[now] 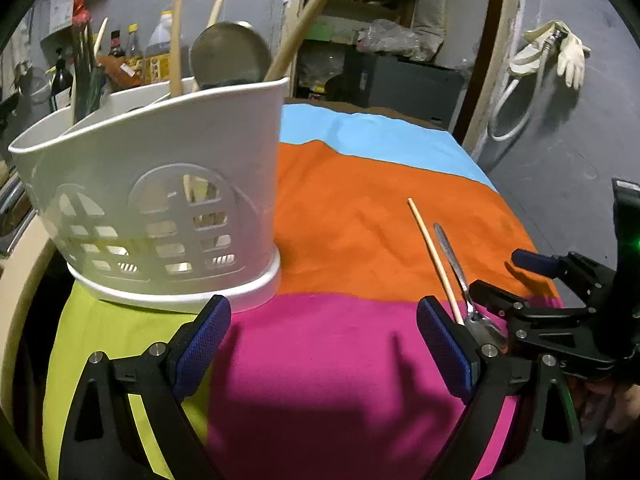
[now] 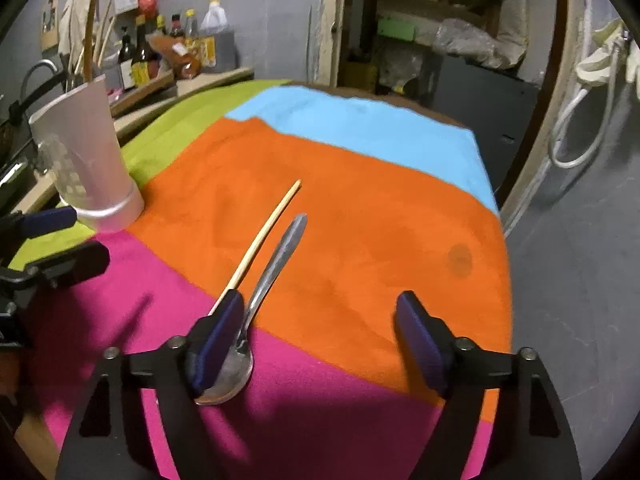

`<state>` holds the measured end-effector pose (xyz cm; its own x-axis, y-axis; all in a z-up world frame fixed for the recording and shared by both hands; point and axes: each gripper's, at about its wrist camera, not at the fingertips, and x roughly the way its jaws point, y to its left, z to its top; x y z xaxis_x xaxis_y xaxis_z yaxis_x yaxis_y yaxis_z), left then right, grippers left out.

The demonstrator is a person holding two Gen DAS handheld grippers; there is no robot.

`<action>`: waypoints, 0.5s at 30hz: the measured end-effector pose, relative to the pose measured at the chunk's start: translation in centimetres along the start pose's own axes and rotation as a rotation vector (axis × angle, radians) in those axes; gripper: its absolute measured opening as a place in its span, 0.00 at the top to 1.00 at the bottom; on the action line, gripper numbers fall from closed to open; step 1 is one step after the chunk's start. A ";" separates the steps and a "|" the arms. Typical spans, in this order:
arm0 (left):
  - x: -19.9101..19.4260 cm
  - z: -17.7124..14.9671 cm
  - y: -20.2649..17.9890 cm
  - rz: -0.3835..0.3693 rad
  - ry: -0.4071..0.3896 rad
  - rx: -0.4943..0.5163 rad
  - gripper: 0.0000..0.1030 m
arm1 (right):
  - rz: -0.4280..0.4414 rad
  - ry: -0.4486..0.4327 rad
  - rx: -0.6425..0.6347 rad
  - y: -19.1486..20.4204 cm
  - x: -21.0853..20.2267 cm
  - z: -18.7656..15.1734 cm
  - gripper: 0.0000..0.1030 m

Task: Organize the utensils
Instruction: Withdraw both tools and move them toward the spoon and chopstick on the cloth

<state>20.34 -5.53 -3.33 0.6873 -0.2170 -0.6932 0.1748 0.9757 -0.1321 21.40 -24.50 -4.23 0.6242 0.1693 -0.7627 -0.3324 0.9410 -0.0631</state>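
Note:
A metal spoon (image 2: 272, 272) and a wooden chopstick (image 2: 262, 238) lie side by side on the orange and pink cloth. My right gripper (image 2: 320, 340) is open and empty, low over the cloth, with its left finger (image 2: 218, 344) over the spoon's bowl. The white utensil caddy (image 1: 160, 208) stands at the left and holds a ladle and wooden utensils. My left gripper (image 1: 324, 344) is open and empty just in front of the caddy. The spoon (image 1: 460, 272), the chopstick (image 1: 434, 258) and my right gripper (image 1: 516, 276) also show in the left wrist view.
The table is covered by a cloth (image 2: 360, 208) of green, blue, orange and pink patches. Bottles (image 2: 176, 52) stand on a counter behind the caddy (image 2: 86, 156). The table's right edge drops to a grey floor. Shelves and a hose are behind.

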 end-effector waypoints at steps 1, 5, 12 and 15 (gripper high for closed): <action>0.0 0.0 0.1 -0.001 0.001 -0.002 0.12 | 0.010 0.009 -0.004 0.1 0.2 0.1 0.33; 0.0 0.0 0.2 -0.002 0.006 0.000 0.12 | 0.046 0.049 -0.023 0.6 1.1 0.4 0.41; 0.6 0.5 -0.7 -0.019 0.013 0.017 0.12 | 0.044 0.069 -0.043 0.1 1.4 0.8 0.66; 0.9 0.7 -1.5 -0.047 0.025 0.043 0.12 | 0.074 0.077 -0.010 -1.1 1.1 0.4 0.73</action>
<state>21.19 -7.25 -3.26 0.6598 -0.2608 -0.7047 0.2368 0.9622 -0.1344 22.73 -25.22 -4.78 0.5418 0.2151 -0.8125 -0.3831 0.9237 -0.0110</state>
